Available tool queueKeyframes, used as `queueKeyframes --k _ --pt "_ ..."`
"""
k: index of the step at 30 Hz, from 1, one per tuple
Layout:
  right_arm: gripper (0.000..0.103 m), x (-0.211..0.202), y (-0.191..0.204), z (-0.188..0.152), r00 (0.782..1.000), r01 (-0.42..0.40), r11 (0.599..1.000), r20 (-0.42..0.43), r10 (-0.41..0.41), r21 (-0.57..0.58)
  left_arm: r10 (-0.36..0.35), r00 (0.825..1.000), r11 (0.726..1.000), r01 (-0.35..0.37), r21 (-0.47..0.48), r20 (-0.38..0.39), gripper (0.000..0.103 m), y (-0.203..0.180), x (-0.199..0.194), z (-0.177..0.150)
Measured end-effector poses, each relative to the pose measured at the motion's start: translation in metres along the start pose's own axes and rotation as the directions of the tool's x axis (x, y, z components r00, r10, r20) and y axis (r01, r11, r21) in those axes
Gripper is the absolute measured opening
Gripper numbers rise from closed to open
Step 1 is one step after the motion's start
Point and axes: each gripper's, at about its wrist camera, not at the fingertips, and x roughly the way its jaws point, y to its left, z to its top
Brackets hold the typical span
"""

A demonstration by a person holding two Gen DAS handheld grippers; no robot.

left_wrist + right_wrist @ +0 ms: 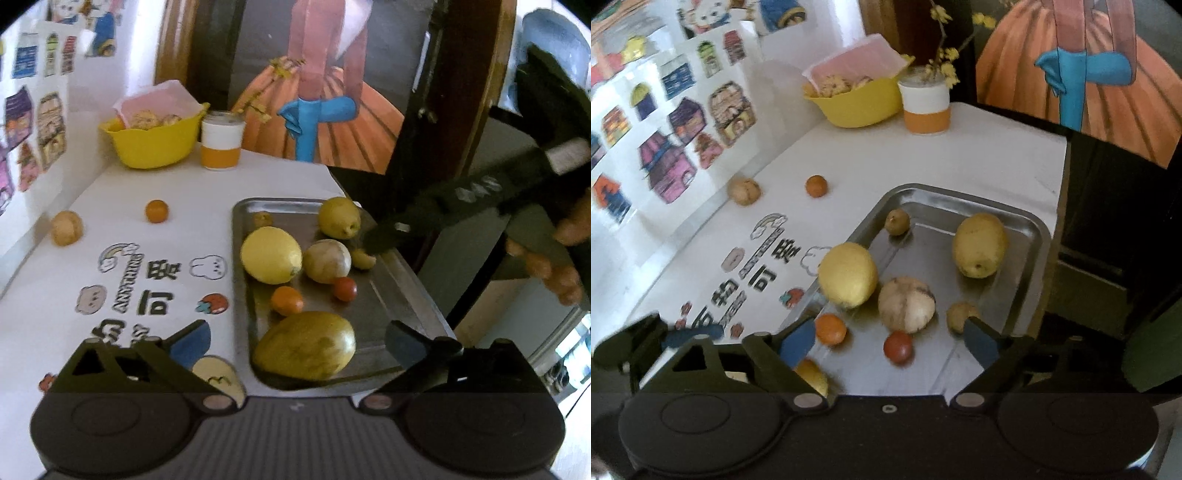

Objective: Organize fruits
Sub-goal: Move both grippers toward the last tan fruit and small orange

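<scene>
Hovering wide open over the tray (1039,236), the right hand-held gripper (890,341) should drop straight onto the tomato (897,347) between its fingers; the left hand-held gripper (295,341) is equally wide.

Soft daylight, fairly bright on the white cartoon-printed tablecloth (155,206); right side falls into dark. Shiny rectangular steel tray (1043,236) shows mild sheen and short soft shadows beneath the fruit. Heavy fisheye bending at edges, black corners. Both views slightly soft; the person's hand (554,266) and wall stickers smear with motion blur.
</scene>
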Motion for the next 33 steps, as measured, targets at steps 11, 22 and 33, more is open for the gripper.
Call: queueKeyframes --k 11,22,33 --pt "0.1 -0.034 0.034 -0.058 0.998 0.016 0.997 -0.059 -0.021 -0.078 0.036 0.998 0.999 -0.037 -0.039 -0.044 0.102 0.028 -0.029 -0.023" --pt "0.101 -0.021 0.087 -0.092 0.978 -0.065 0.987 -0.207 0.033 -0.15 0.103 0.985 0.994 -0.108 -0.034 -0.135 0.102 0.055 -0.061 -0.042" --pt "0.102 -0.01 0.136 -0.063 0.97 -0.175 0.954 -0.209 0.124 -0.245 0.319 0.939 0.947 -0.323 -0.007 -0.128 0.102 0.091 -0.074 -0.022"
